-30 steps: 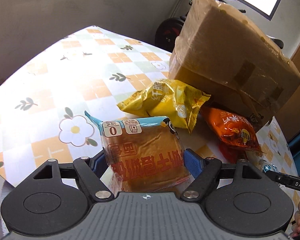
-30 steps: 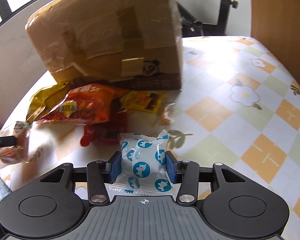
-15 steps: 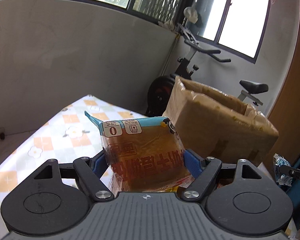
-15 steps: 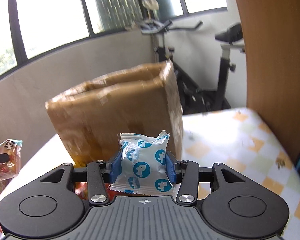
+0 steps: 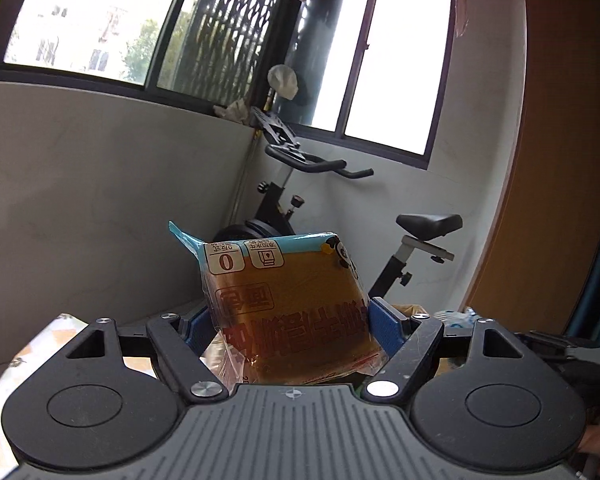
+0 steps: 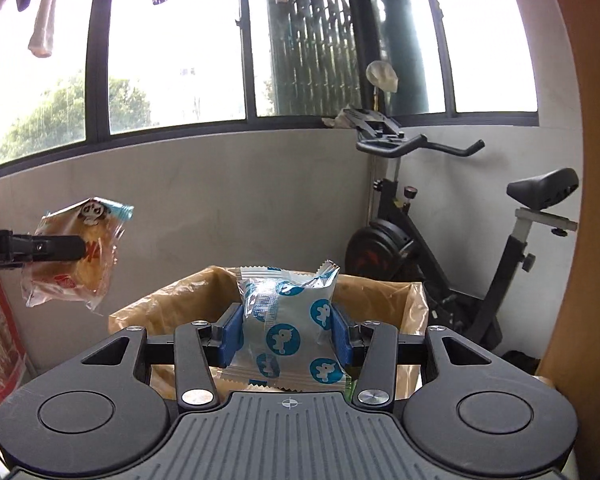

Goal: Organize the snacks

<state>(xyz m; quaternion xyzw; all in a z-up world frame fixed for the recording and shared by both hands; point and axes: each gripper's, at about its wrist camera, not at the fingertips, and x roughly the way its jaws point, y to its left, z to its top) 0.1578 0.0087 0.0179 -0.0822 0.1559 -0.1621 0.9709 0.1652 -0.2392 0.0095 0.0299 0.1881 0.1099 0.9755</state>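
The left hand-held gripper (image 5: 290, 330) clamped a brown bread packet (image 5: 288, 312) aloft, clear of the surface. The right hand-held gripper (image 6: 287, 334) pinched a white packet with blue dots (image 6: 290, 324), held above the open cardboard box (image 6: 172, 304).

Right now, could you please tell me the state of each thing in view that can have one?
Left tool: shut on bread packet, held in the air.
Right tool: shut on blue-dotted packet.
Bread packet: sealed, gripped at its sides.
Blue-dotted packet: sealed, upright, in front of the box.
Cardboard box: open at the top.
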